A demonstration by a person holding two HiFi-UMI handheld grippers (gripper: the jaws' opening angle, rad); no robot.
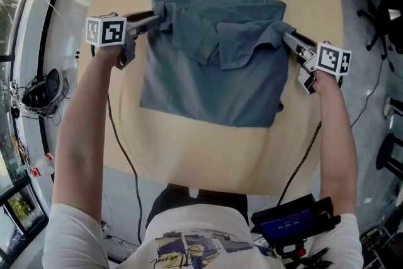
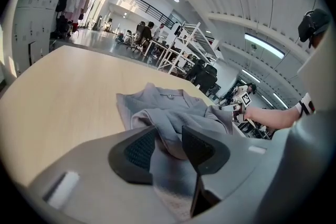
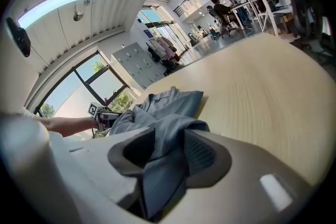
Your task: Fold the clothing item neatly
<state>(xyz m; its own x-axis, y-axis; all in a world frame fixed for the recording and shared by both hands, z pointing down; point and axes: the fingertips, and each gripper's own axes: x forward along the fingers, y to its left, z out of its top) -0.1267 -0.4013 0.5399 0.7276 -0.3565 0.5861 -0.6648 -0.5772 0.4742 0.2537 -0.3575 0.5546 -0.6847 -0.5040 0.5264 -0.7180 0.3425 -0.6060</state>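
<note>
Risk: shirt sleeves sit loose in open left gripper and right gripper (no squeeze) — careless pull-back could snag cloth, folds flop open.

Head view: above the surface, looking steeply down from 6 o'clock. Left gripper view: low, close behind left claw, facing 3 o'clock. Right gripper view: behind right claw, facing 9 o'clock. All share the shirt.

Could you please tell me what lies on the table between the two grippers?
The grey shirt spans from the left gripper to the right gripper, sleeves folded in over its chest, as the head view shows.
</note>
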